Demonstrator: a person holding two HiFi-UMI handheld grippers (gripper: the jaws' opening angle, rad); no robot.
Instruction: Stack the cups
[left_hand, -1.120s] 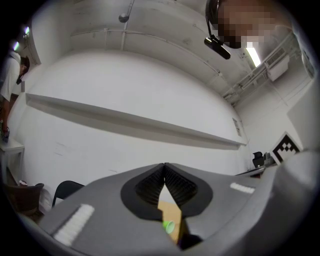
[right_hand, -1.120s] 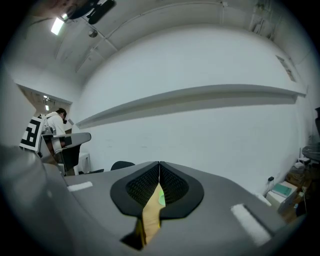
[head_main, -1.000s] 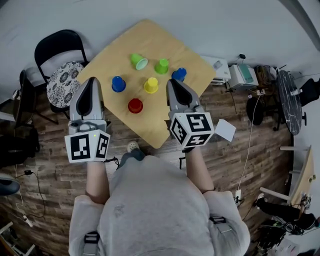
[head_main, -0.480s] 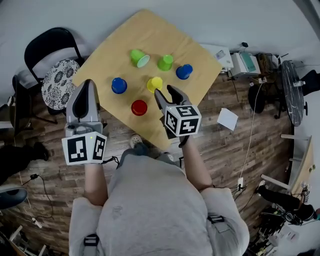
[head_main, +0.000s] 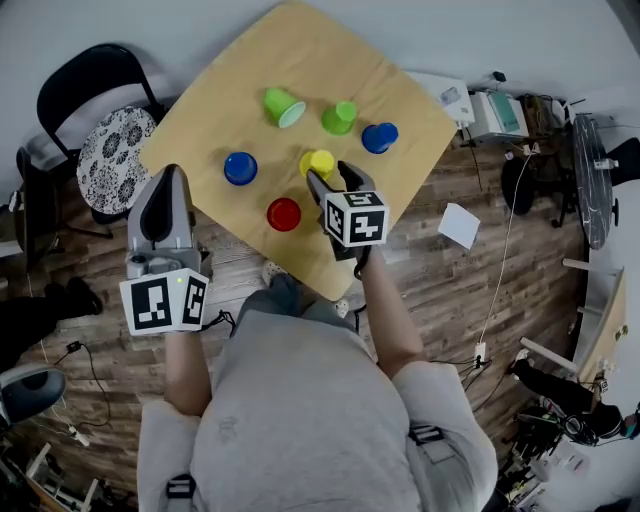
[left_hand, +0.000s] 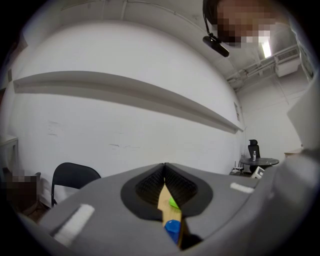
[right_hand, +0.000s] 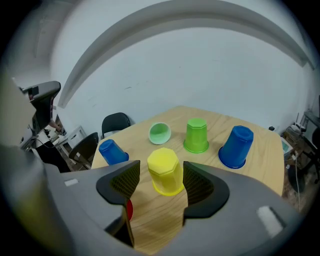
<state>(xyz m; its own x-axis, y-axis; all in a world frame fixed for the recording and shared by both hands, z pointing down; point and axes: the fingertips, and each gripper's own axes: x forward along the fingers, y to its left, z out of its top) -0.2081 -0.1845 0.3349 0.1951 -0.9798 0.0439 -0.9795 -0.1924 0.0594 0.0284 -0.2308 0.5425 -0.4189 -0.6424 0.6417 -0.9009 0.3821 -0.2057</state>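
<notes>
Six cups stand upside down or lie on the wooden table (head_main: 210, 95): yellow (head_main: 318, 163), red (head_main: 284, 213), two blue (head_main: 240, 168) (head_main: 380, 136), one green standing (head_main: 340, 117), one green on its side (head_main: 282, 106). My right gripper (head_main: 330, 178) has just been opening its jaws. In the right gripper view the yellow cup (right_hand: 165, 170) sits between the wide-apart pads (right_hand: 197, 182), which do not touch it. My left gripper (head_main: 168, 185) hovers off the table's left edge, shut and empty (left_hand: 164, 175); a blue cup (left_hand: 172, 227) shows through the slit below its tips.
A black chair with a patterned cushion (head_main: 115, 160) stands left of the table. Boxes, cables and a sheet of paper (head_main: 460, 225) lie on the wood floor at the right. Beyond the yellow cup stand the green (right_hand: 196, 135) and blue (right_hand: 236, 146) cups.
My right gripper has dropped and moved forward to the yellow cup, and its jaws went from shut to wide apart. The left gripper sank a little and stayed shut.
</notes>
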